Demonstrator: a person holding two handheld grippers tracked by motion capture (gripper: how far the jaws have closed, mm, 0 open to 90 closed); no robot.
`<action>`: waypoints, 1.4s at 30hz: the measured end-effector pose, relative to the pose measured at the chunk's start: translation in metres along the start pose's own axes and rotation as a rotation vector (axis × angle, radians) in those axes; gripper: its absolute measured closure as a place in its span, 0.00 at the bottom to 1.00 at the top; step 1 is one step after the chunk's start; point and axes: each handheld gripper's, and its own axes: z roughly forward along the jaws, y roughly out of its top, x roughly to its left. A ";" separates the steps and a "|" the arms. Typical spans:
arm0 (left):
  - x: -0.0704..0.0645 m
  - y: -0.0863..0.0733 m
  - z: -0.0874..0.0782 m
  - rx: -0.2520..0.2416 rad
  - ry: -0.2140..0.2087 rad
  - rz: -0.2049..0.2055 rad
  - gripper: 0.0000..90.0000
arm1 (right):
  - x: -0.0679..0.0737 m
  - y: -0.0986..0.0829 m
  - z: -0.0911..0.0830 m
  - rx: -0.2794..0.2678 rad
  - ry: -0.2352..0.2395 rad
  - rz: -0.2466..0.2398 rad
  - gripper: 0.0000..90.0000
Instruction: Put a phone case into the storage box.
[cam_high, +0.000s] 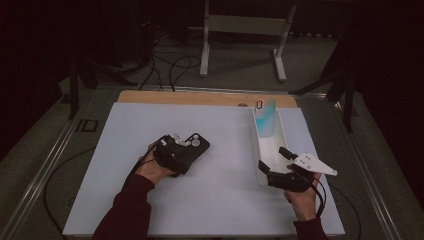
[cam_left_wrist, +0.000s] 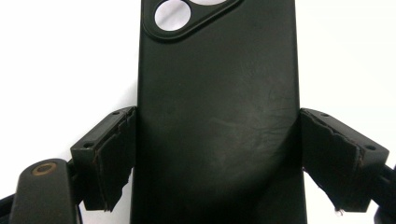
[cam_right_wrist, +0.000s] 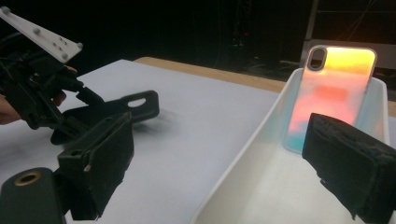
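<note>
A black phone case (cam_high: 198, 144) lies flat on the white board, camera cutout pointing away. My left gripper (cam_high: 186, 150) is shut on its near end. In the left gripper view the case (cam_left_wrist: 215, 93) sits between the jaws, and both pads (cam_left_wrist: 114, 154) press on its long edges. A long white tray (cam_high: 254, 145) stands at the right, with an iridescent phone case (cam_high: 264, 117) leaning upright against its far end. My right gripper (cam_high: 272, 158) is open at the tray's near end, its jaws straddling the tray's left wall (cam_right_wrist: 252, 154). The iridescent case (cam_right_wrist: 334, 93) glows orange and pink ahead.
The white board (cam_high: 220, 200) covers most of the table, with a wooden strip (cam_high: 200, 97) along its far edge. A white metal frame (cam_high: 245, 30) and cables lie on the floor beyond. The right gripper view also shows the left gripper (cam_right_wrist: 46, 93) holding the black case (cam_right_wrist: 126, 107).
</note>
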 end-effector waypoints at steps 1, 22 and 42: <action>-0.002 0.003 -0.006 -0.030 0.003 0.000 0.17 | 0.000 0.000 0.000 0.000 0.000 0.000 0.10; -0.027 0.028 -0.023 -0.146 -0.007 0.071 0.17 | 0.002 0.006 0.006 0.035 0.005 0.014 0.09; -0.055 0.049 -0.038 -0.254 -0.045 0.138 0.17 | 0.006 0.014 0.013 0.076 0.041 0.026 0.09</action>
